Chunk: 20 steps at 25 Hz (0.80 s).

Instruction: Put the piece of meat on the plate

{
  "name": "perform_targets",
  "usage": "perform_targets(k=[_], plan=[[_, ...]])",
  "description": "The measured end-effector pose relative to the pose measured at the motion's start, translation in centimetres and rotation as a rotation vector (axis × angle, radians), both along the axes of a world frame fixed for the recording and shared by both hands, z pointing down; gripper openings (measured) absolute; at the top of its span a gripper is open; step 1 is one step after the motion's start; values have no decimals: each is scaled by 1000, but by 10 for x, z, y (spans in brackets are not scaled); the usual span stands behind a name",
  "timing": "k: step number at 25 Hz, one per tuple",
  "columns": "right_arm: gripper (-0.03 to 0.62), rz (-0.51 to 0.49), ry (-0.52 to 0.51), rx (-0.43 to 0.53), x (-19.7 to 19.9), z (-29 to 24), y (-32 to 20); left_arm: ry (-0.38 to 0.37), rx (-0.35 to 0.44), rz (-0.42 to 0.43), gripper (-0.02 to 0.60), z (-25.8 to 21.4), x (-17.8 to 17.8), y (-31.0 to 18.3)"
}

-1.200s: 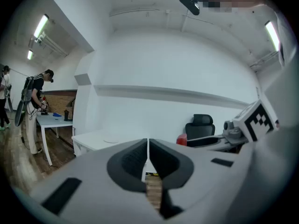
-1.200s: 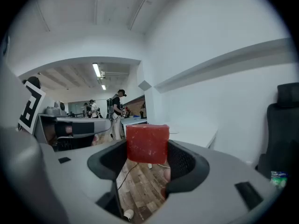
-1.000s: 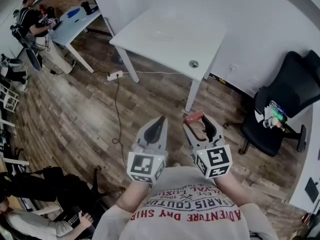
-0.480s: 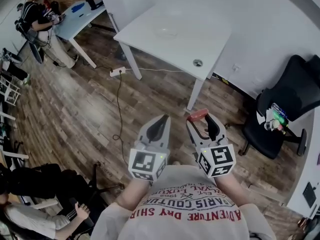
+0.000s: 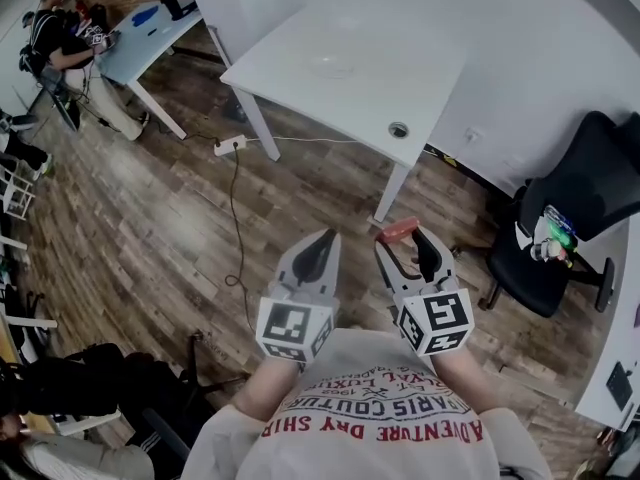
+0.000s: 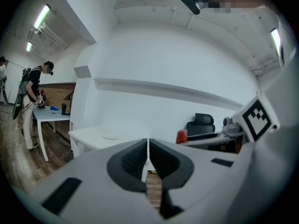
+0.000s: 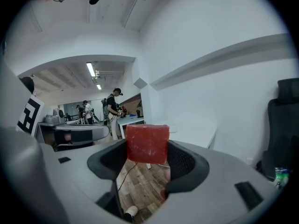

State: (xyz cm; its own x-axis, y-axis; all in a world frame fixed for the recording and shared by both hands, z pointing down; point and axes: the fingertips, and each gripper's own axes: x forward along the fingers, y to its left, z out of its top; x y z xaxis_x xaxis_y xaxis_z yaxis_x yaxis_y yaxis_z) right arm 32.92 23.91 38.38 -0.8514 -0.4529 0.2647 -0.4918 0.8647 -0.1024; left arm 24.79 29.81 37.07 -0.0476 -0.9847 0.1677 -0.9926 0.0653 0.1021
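Note:
A red block of meat (image 7: 146, 143) sits clamped between the jaws of my right gripper (image 7: 147, 149); in the head view the meat (image 5: 398, 231) shows at the tips of the right gripper (image 5: 402, 240), held chest-high over the wooden floor. My left gripper (image 5: 322, 246) hangs beside it, jaws pressed together with nothing between them (image 6: 147, 154). A white plate (image 5: 334, 65) lies on the white table (image 5: 400, 78) ahead, well beyond both grippers. The same plate (image 6: 110, 136) is small in the left gripper view.
A black office chair (image 5: 566, 218) stands at the right by the wall. A white power strip with its cable (image 5: 229, 149) lies on the floor by the table leg. A person (image 5: 62, 43) works at a blue-topped table far left. Other people sit at lower left.
The view has drifted slightly, with the table a little nearer and to the right. Both grippers keep their pose and the meat stays held.

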Motion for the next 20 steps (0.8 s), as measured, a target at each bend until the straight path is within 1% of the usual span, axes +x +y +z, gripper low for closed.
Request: perform_targets(k=[3,6,9,14,18,20], plan=[[273,18,7,-4,-23,4,-14,15,-6,15,15,6,-27,-14],[273,27,18,-13,-58,6,-26,36,-9,32,15,7,-62,-29],[273,47,21,-19,-96,4,-41,40,-12,65,15,5,-99,-47],[273,94,0,-29,-163,-5,-64,50,-7,99,15,1,-173,-72],[273,110,-9,-16,-218,-11,-76,43,10,109,15,-5,-233,-84],[273,120,-29,-29,-244,-13,-79,44,10,114,15,-5,-259,-88]])
